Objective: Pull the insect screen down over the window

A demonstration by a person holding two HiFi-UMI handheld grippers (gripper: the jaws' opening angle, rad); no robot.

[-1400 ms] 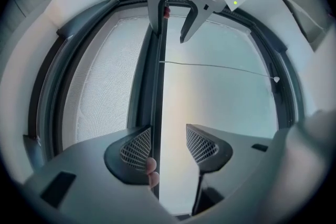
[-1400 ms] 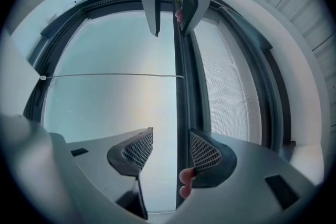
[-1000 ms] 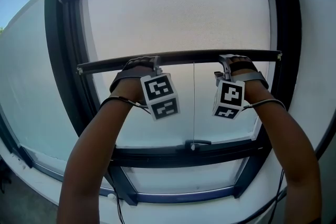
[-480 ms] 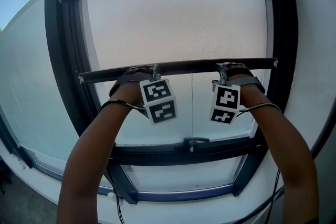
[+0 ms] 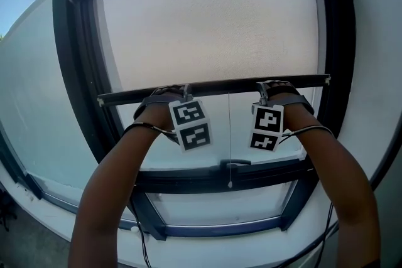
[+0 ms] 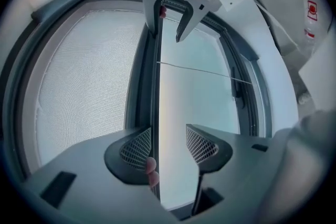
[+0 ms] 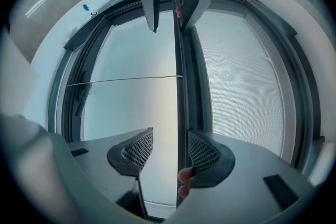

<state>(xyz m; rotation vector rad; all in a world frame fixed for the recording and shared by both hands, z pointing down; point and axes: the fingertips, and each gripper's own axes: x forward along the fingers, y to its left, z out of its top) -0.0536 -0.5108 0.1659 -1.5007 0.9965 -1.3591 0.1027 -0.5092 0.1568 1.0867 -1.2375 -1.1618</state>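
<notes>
The insect screen (image 5: pixel 207 28) is a pale mesh that hangs from the top of the dark window frame, and its dark bottom bar (image 5: pixel 213 88) lies level about halfway down the pane. My left gripper (image 5: pixel 168 92) hooks over the bar left of centre and my right gripper (image 5: pixel 271 86) right of centre. In the left gripper view the bar (image 6: pixel 156 86) runs between the jaws of my left gripper (image 6: pixel 169 145), against one pad with a gap to the other. In the right gripper view the bar (image 7: pixel 179 86) sits the same way in my right gripper (image 7: pixel 170 150). Both are open.
A thin pull cord (image 5: pixel 229 128) hangs from the bar's middle to the latch handle (image 5: pixel 233 165) on the lower window rail (image 5: pixel 188 182). The dark side frames (image 5: pixel 78 72) flank the screen. The white sill (image 5: pixel 75 223) curves below.
The bottom bar and both grippers have come down together, and more mesh shows above the bar. The jaws look the same.
</notes>
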